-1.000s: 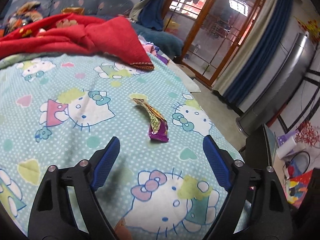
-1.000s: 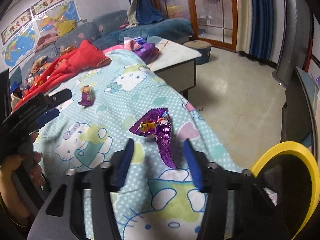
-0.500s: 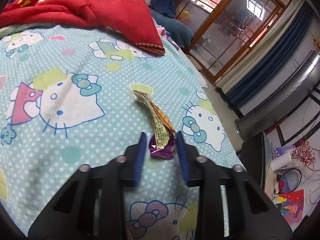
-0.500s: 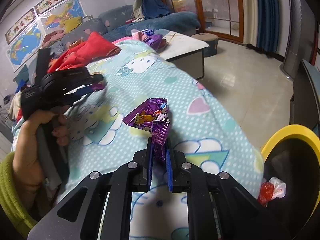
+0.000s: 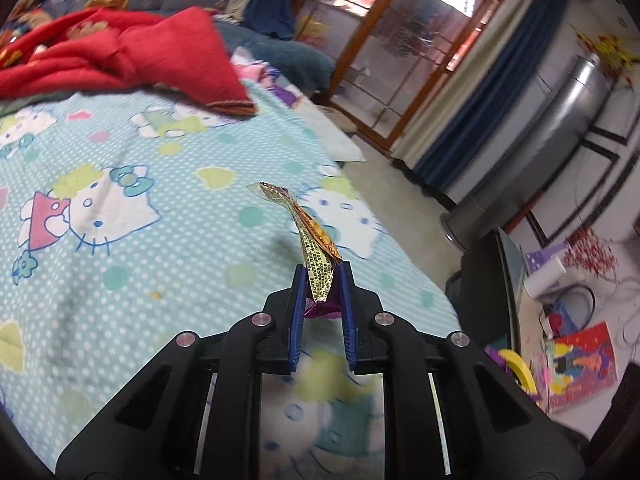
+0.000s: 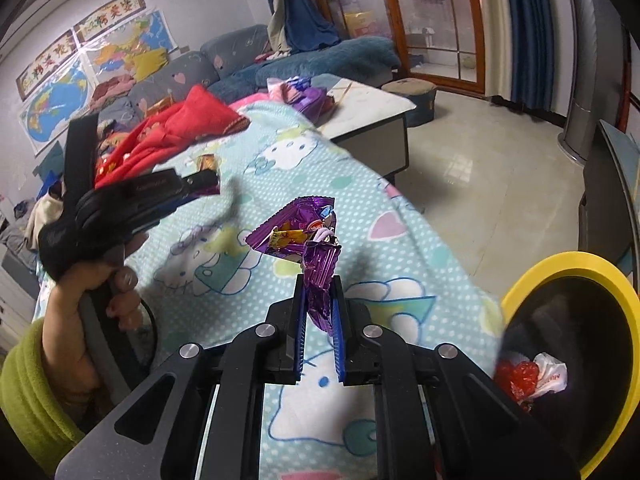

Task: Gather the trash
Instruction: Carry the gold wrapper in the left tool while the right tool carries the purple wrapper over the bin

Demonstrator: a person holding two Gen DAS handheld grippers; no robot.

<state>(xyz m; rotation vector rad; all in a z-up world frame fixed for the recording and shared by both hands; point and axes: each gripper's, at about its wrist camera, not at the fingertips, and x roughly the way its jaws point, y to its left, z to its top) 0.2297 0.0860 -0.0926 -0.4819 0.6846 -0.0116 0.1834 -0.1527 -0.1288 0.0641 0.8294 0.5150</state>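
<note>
Between the blue pads of the left gripper [image 5: 321, 284] a long gold and purple wrapper [image 5: 310, 244] is now pinched by its purple end, its twisted gold tail standing up and away over the patterned blanket [image 5: 120, 208]. A second ago this wrapper lay flat on the blanket ahead of widely parted jaws; the jaws have just been closing and are now clamped on it, and it has been lifted clear of the cloth. The right gripper [image 6: 319, 298] is likewise closed on a crumpled purple foil packet [image 6: 304, 236], which was gripped slightly sooner and is also held above the blanket. The yellow-rimmed bin [image 6: 576, 268] is seen just to the right of the right gripper, with red and white trash [image 6: 528, 376] already inside. Both pickups are judged complete; carrying to the bin and releasing is judged to remain.
</note>
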